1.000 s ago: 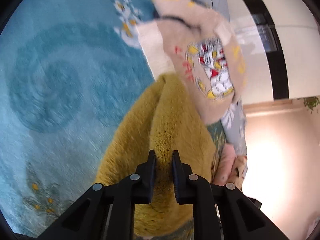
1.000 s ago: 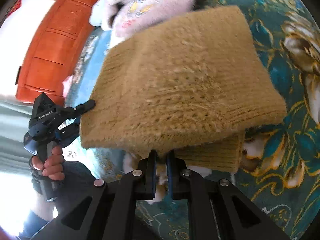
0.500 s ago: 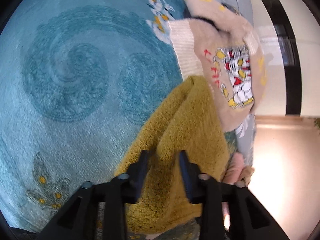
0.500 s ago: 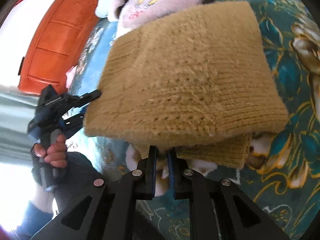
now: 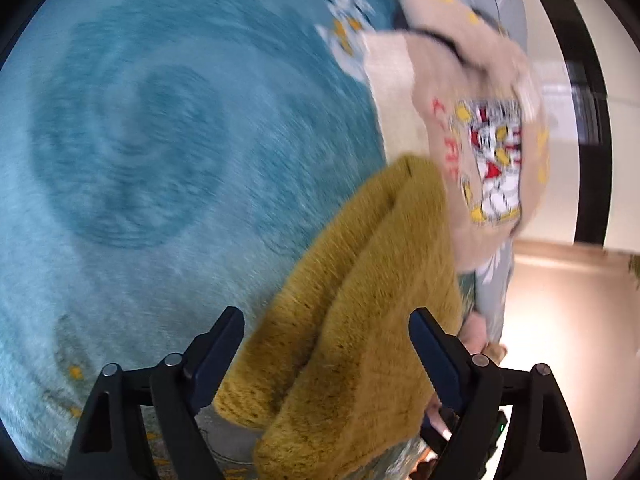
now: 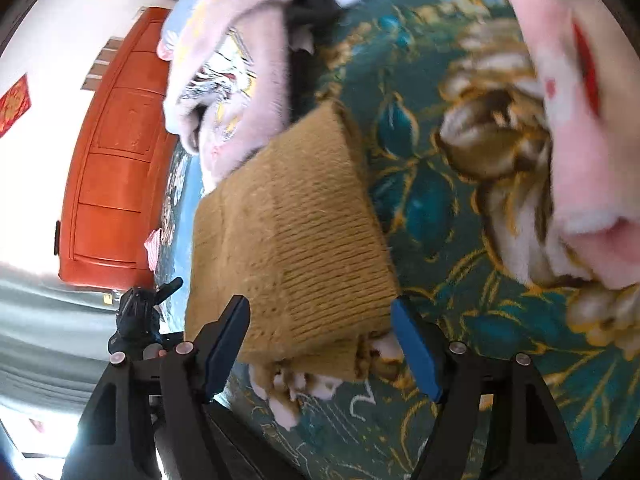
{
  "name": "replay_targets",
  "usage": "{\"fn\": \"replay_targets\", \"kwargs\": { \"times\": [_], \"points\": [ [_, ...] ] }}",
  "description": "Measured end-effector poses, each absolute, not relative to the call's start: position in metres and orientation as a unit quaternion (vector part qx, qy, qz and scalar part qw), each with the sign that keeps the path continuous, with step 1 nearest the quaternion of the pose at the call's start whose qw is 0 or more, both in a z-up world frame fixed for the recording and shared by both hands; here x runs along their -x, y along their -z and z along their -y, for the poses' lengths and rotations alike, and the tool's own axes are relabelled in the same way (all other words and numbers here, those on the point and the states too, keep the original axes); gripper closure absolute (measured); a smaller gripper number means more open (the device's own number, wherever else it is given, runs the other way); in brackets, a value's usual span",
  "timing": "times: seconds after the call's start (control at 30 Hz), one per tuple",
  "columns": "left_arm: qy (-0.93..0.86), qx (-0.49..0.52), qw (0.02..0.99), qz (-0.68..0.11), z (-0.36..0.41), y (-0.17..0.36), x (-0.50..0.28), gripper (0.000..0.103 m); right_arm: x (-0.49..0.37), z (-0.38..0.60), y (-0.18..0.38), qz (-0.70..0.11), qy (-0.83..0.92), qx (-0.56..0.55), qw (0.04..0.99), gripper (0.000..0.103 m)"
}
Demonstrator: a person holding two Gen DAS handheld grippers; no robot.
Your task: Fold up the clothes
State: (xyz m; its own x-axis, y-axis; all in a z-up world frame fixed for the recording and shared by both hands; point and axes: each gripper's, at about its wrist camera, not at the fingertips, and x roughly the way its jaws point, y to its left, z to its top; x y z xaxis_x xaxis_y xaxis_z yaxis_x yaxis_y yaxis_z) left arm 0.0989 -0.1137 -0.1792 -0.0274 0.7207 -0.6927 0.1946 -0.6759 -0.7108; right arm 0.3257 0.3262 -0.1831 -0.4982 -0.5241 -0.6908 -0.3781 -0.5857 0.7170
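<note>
Bright daylight, blown-out glare at the frame edges, heavy motion blur, fisheye bending, dark corners

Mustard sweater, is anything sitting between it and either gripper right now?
Nothing visible does. The folded mustard sweater lies directly between the opening jaws of the left gripper and of the right gripper, with no pads pressing it. The pink cartoon sweater lies beyond it.

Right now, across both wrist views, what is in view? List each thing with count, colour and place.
sweater: one, mustard yellow, folded, lying between both pairs of open tongs
printed top: one, beige-pink with cartoon print, beyond the sweater
pink garment: one, right edge of right view
bedspread: one, teal, flowered, under the clothes
cabinet: one, orange-red, by the wall
left tongs: black, opening
right tongs: black, blue pads, opening
</note>
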Motion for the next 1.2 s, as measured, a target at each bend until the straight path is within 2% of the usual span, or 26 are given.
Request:
{"fn": "replay_targets", "kwargs": {
  "times": [0.27,0.33,0.37,0.43,0.53,0.77,0.9,1.2],
  "points": [
    [-0.624,0.68,0.261,0.282,0.079,0.179,-0.101,0.017,-0.333,-0.328,0.208,0.489,0.708,-0.508,0.041,0.029],
    [-0.637,0.679,0.273,0.243,0.068,0.173,-0.105,0.019,-0.337,-0.331,0.21,0.497,0.702,-0.508,0.044,0.029],
    [-0.644,0.677,0.276,0.223,0.063,0.17,-0.108,0.023,-0.339,-0.333,0.211,0.501,0.699,-0.508,0.046,0.029],
    [-0.66,0.671,0.275,0.196,0.058,0.164,-0.113,0.059,-0.343,-0.332,0.213,0.509,0.693,-0.508,0.054,0.029],
    [-0.666,0.654,0.278,0.225,0.067,0.159,-0.115,0.07,-0.346,-0.329,0.213,0.512,0.691,-0.507,0.059,0.029],
    [-0.648,0.661,0.253,0.282,0.086,0.177,-0.115,0.071,-0.348,-0.311,0.219,0.523,0.676,-0.512,0.084,0.028],
    [-0.634,0.664,0.248,0.308,0.097,0.183,-0.117,0.071,-0.339,-0.305,0.22,0.533,0.689,-0.483,0.085,0.015],
    [-0.62,0.667,0.242,0.335,0.105,0.186,-0.113,0.071,-0.304,-0.299,0.218,0.528,0.721,-0.438,0.099,0.015]
  ]
}}
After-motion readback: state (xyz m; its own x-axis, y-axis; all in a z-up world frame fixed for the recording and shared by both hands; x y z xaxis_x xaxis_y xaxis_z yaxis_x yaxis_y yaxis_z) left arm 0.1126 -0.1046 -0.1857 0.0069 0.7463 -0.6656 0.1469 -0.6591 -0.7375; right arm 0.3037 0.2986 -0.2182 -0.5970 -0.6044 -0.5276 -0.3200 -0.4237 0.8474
